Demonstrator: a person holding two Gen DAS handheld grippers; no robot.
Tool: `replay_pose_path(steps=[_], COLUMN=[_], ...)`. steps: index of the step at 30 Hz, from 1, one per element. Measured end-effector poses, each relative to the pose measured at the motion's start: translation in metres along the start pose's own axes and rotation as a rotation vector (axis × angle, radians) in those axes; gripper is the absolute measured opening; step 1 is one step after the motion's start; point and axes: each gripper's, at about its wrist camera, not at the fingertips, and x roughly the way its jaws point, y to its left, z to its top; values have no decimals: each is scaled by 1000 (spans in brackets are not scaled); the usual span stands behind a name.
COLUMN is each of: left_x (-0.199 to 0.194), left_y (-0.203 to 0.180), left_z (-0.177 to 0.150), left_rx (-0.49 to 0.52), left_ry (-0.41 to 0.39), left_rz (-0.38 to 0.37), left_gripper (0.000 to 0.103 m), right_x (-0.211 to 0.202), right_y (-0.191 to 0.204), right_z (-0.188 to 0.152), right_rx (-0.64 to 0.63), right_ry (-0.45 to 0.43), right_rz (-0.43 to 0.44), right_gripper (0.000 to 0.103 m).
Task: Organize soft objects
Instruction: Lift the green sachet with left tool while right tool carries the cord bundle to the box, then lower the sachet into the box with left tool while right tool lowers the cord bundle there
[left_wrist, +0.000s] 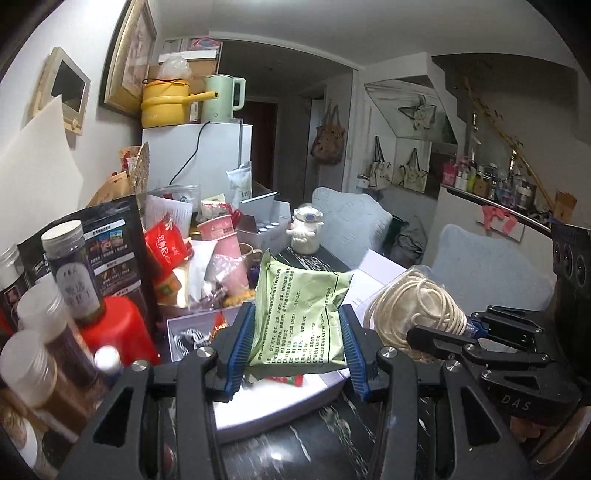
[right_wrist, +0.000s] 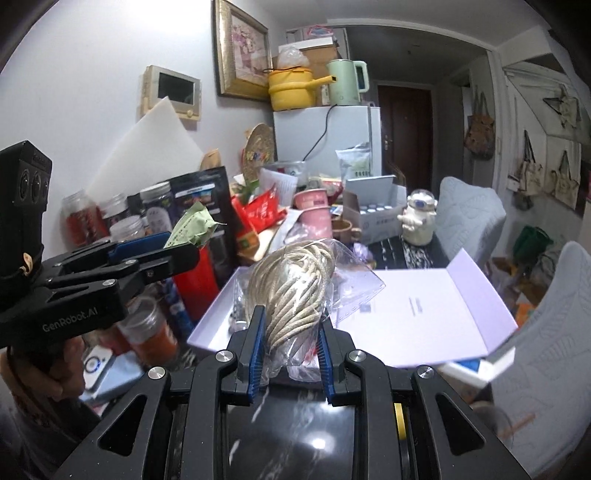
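While both our hands hang above the cluttered table, we judge the step in hand to be the carry: each soft thing is already picked up and has yet to be set down. Our left gripper (left_wrist: 297, 350) is clamped on a green packet (left_wrist: 301, 314), its blue ribbed pads (left_wrist: 242, 345) pressing the packet's two side edges; the packet is flat, crinkled foil or paper, printed with dense dark text, and it bows a little between the pads. Our right gripper (right_wrist: 291, 356) is closed tight on a clear plastic bag (right_wrist: 351, 288) holding a coil of cream cord (right_wrist: 295, 288); the cord looks waxy and loops into a rounded bundle, while the bag is thin, glossy and creased. Just beyond it, on the near side of the table, lies an open white box (right_wrist: 424, 314) with a stiff, smooth lid flap. The next move, we think, calls for choosing a spot, probably that box, and lowering each item before letting go.
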Motion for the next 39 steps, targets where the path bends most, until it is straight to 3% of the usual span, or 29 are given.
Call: replay_pose_path(steps=[19,31,39], left_x=[88,143,180], left_y=[50,73,84], left_z=[27,9,-10], left_rx=[-40,-47,-41], left_ry=[8,112,221], left_rz=[100,172,189], left_gripper=[45,45,45], right_x=[94,169,204], right_y=[-23,-29,-37], right_z=[52,50,37], right_rx=[28,52,49], right_ry=[-16,89,182], right_rz=[-3,-1,-4], right_gripper=[25,25,25])
